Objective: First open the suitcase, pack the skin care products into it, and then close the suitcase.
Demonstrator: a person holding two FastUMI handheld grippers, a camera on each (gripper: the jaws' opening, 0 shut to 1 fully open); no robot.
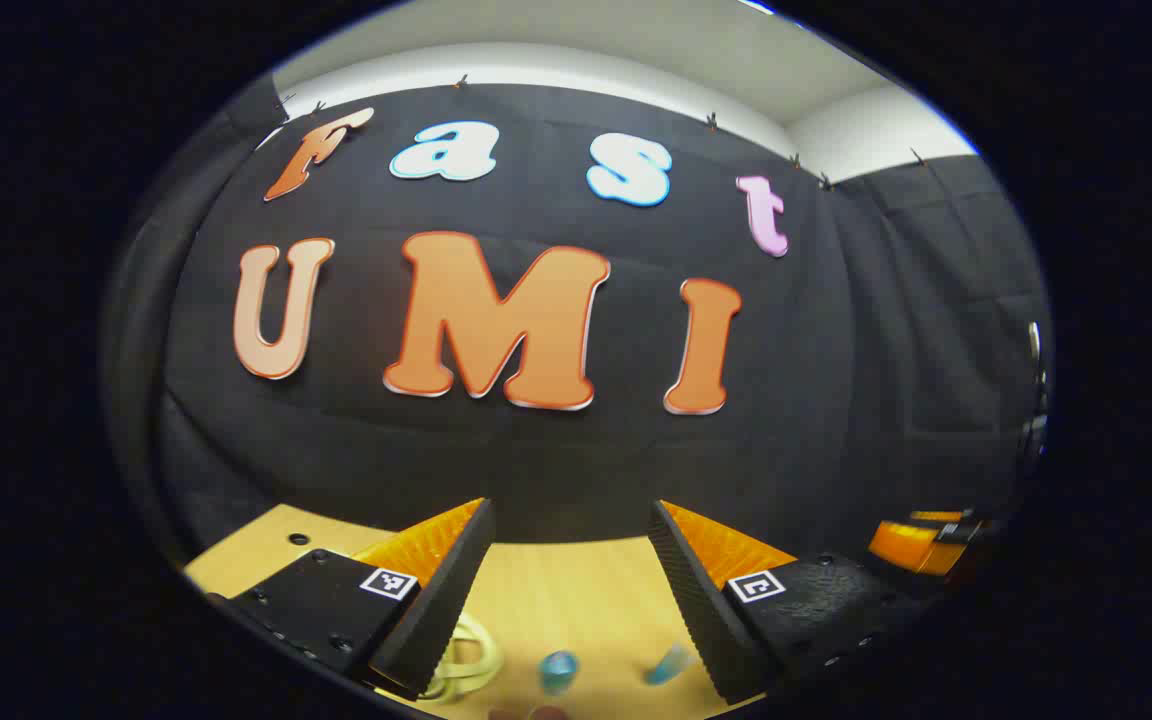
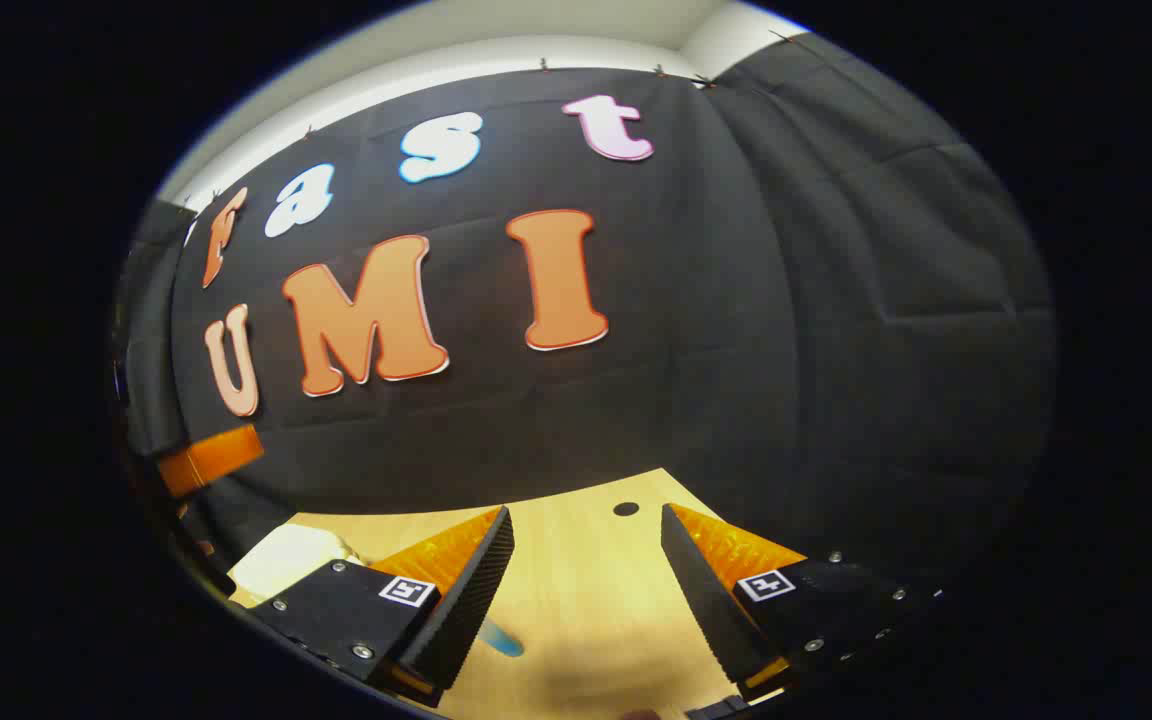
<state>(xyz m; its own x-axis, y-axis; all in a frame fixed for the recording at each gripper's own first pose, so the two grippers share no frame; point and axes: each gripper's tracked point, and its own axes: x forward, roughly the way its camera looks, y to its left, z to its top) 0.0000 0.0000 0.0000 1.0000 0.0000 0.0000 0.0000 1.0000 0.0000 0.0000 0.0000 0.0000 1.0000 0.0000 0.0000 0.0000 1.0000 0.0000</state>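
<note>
In the left gripper view my left gripper (image 1: 568, 520) stands open, raised above a wooden table (image 1: 556, 590) and facing the booth wall. Below it lie a cream, looped object (image 1: 466, 660), a small blue-capped item (image 1: 558, 670) and another blue item (image 1: 671, 662), partly hidden by a finger. In the right gripper view my right gripper (image 2: 586, 525) is open too, nothing between its fingers. A pale cream object (image 2: 286, 560) lies at the lower left on the table (image 2: 586, 580), and a blue item (image 2: 501, 637) peeks out beside the left finger.
The other gripper's fingers show at the right edge of the left gripper view (image 1: 921, 542) and at the left edge of the right gripper view (image 2: 211, 457). The black booth wall rises right behind the table. A round hole (image 2: 626, 509) marks the tabletop.
</note>
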